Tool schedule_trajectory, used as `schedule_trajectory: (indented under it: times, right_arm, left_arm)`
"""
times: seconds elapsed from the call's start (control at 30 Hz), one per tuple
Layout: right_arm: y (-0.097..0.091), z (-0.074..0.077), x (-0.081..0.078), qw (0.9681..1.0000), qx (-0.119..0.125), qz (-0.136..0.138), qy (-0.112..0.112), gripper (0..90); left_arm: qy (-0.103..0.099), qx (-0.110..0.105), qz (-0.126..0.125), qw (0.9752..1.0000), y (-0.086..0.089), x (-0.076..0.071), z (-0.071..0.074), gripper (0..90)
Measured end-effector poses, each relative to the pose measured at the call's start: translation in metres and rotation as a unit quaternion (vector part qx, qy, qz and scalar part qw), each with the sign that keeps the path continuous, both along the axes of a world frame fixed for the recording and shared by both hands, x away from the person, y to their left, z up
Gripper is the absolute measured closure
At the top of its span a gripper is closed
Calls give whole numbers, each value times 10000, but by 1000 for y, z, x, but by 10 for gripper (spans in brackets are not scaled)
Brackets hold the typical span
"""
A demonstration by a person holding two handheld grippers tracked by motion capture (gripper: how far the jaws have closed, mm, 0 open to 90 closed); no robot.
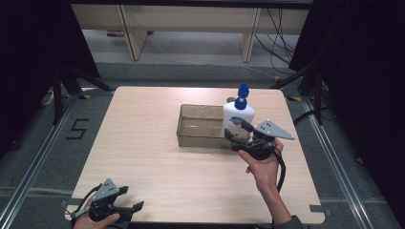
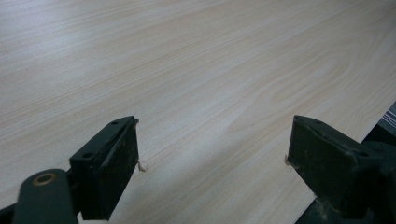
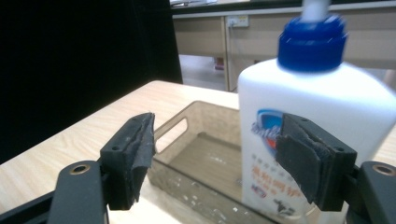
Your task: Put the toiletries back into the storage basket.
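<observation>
A white bottle with a blue pump cap stands upright at the right end of a translucent brown tray; I cannot tell whether it stands inside the tray or just beside it. My right gripper is level with the bottle's lower half, just in front of it, jaws open. In the right gripper view the bottle stands close behind the right jaw, while the left jaw is well apart from it, over the tray. My left gripper rests open near the table's front left corner, with bare wood between its jaws.
The tray sits right of centre on the light wooden table and holds nothing but small smears. Black curtains flank the table. Desk legs and cables stand on the floor beyond the far edge.
</observation>
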State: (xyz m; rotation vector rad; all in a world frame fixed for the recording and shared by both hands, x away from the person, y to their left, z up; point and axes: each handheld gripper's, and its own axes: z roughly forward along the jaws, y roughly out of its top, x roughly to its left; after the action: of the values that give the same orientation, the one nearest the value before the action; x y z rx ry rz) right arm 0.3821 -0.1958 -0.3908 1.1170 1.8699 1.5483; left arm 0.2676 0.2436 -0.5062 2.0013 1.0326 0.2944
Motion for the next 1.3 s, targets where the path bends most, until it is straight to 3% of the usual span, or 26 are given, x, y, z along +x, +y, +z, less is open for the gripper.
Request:
schedule_trajectory:
  times: [0.07,0.1,0.13,0.43,0.63,0.77,0.8,0.83,0.87,0.9,0.97,1.0,1.07,1.13,1.17,1.3]
  right_arm:
    - [3,-3,-1,10000,-15,45,9,282]
    - [4,-4,-2,10000,-41,73,45,282]
    - [5,-6,-2,9999,-15,121,65,282]
    - [14,-18,-6,9993,-187,282,134,281]
    - [16,-25,-10,9988,-161,373,276,279]
    - [18,-28,-13,9985,-252,393,273,279]
    - [18,-29,-12,9986,-300,406,179,279]
    - [19,-30,-12,9984,-282,469,117,278]
    - [20,-30,-14,9981,-278,501,241,276]
    - [20,-30,-16,9980,-318,469,297,276]
    - [21,-31,-17,9980,-298,517,220,275]
    - [22,-32,-18,9977,-287,536,296,273]
    - [22,-34,-18,9977,-371,553,121,268]
    - [24,-36,-22,9973,-268,565,378,240]
    - [23,-37,-20,9978,-366,509,206,232]
    - [25,-39,-24,9969,-299,600,414,214]
  left_arm:
    - [-1,-2,-1,10000,0,0,0,156]
    - [-16,-140,94,9999,-2,0,-1,156]
    - [0,6,-8,10000,0,0,0,156]
    - [-2,4,-4,10000,0,0,0,156]
    - [27,32,-4,10000,0,0,1,156]
    - [-6,-1,13,10000,0,0,0,157]
    - [21,31,-12,10000,0,0,1,156]
    - [22,-110,83,9999,-3,-1,0,156]
    - [27,33,-16,10000,0,0,0,156]
    - [23,5,25,10000,-1,0,0,156]
    - [12,16,-2,10000,0,0,0,156]
    - [32,52,-18,10000,0,0,1,156]
    - [25,48,-22,10000,0,0,1,156]
    - [35,40,-16,10000,0,0,1,156]
    - [27,41,-19,10000,0,0,1,156]
    - [38,47,-9,10000,0,0,1,156]
